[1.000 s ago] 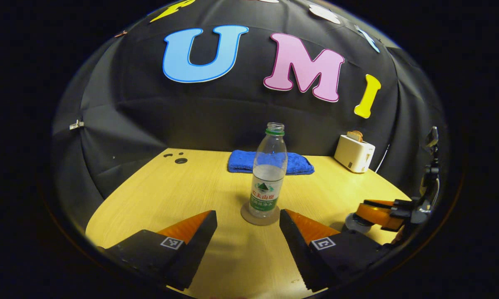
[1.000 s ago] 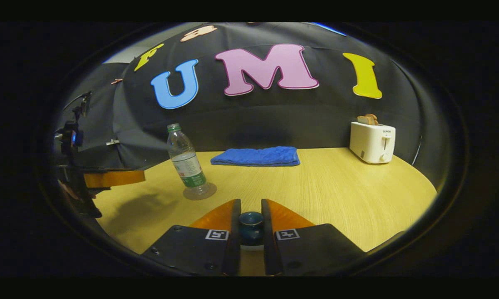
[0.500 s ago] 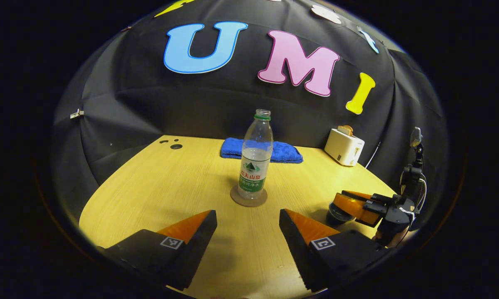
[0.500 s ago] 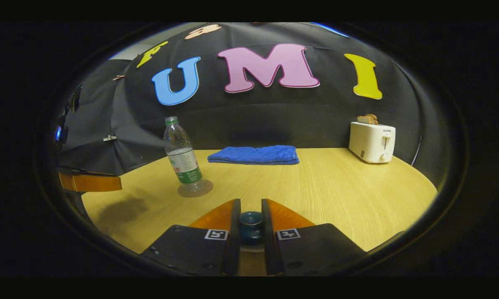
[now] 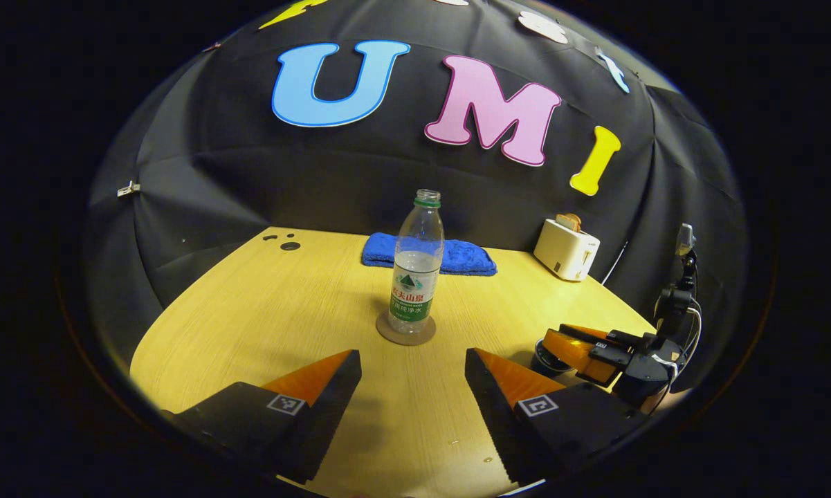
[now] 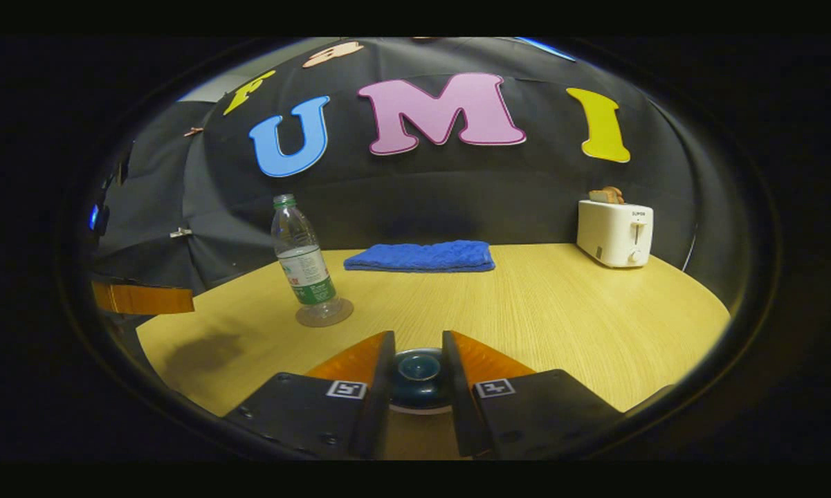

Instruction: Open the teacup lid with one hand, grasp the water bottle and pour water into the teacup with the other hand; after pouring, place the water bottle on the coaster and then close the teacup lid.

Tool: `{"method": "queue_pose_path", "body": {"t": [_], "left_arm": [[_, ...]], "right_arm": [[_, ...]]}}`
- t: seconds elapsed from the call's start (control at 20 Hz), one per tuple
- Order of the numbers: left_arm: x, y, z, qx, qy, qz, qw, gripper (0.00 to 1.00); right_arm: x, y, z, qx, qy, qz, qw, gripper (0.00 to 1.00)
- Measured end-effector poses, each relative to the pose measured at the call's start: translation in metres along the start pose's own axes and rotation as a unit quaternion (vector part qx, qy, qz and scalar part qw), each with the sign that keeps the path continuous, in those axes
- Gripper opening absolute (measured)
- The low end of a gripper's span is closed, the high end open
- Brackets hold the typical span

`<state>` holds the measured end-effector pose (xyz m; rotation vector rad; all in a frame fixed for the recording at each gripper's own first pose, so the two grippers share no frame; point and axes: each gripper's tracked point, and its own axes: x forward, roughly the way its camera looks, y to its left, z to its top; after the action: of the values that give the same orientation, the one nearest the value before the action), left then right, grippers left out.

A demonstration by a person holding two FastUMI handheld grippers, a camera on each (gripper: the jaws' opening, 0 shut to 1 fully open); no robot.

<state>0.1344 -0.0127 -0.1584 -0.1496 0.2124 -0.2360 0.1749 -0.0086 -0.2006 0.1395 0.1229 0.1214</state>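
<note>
Booth dim overall from my station; light falls from above, table (image 5: 263, 311) brightest surface, wall cloth dark with soft creases. I note soft shadow on table ahead of left gripper (image 5: 412, 377), another at far left of right gripper view. Mild glare on water bottle (image 5: 415, 266). Strong fisheye bending: table edge curves, verticals lean near rims. Centre sharp in both views; I see edges darken, soften. Near fingers slightly soft.

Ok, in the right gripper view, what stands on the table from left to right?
water bottle on its coaster → blue towel → teacup lid, between the right gripper fingers → toaster.
</note>
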Motion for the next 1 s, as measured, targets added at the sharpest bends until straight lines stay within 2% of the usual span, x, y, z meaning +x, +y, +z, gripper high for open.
{"method": "queue_pose_path", "body": {"t": [0.15, 0.2, 0.25, 0.3, 0.45, 0.5, 0.55, 0.85, 1.0], "left_arm": [[-0.005, -0.005, 0.006, 0.005, -0.004, 0.002, 1.000, 0.95], [-0.008, -0.008, 0.010, 0.006, -0.006, 0.002, 1.000, 0.95], [-0.011, -0.010, 0.017, 0.006, -0.008, 0.002, 1.000, 0.95], [-0.016, -0.012, 0.026, 0.009, -0.013, 0.005, 1.000, 0.95], [-0.033, -0.012, 0.064, 0.024, -0.040, 0.026, 0.999, 0.95], [-0.040, -0.011, 0.073, 0.029, -0.045, 0.035, 0.998, 0.95], [-0.046, -0.012, 0.080, 0.034, -0.045, 0.044, 0.997, 0.95], [-0.106, -0.025, 0.128, 0.058, -0.081, 0.083, 0.992, 0.95], [-0.145, -0.035, 0.147, 0.062, -0.110, 0.091, 0.988, 0.95]], "right_arm": [[-0.010, -0.001, 0.019, -0.001, -0.014, -0.004, 1.000, 0.57], [-0.015, -0.002, 0.026, 0.000, -0.016, -0.005, 1.000, 0.72], [-0.022, -0.003, 0.033, 0.003, -0.016, -0.010, 1.000, 0.72], [-0.027, -0.003, 0.040, 0.009, -0.016, -0.010, 1.000, 0.89], [-0.053, -0.010, 0.068, 0.003, -0.021, -0.029, 0.999, 0.90], [-0.062, -0.013, 0.076, -0.003, -0.021, -0.039, 0.999, 0.97], [-0.073, -0.016, 0.086, -0.010, -0.023, -0.047, 0.999, 0.99], [-0.145, -0.029, 0.145, -0.021, -0.029, -0.078, 0.996, 0.99], [-0.177, -0.018, 0.171, -0.010, -0.034, -0.070, 0.997, 0.98]]}}
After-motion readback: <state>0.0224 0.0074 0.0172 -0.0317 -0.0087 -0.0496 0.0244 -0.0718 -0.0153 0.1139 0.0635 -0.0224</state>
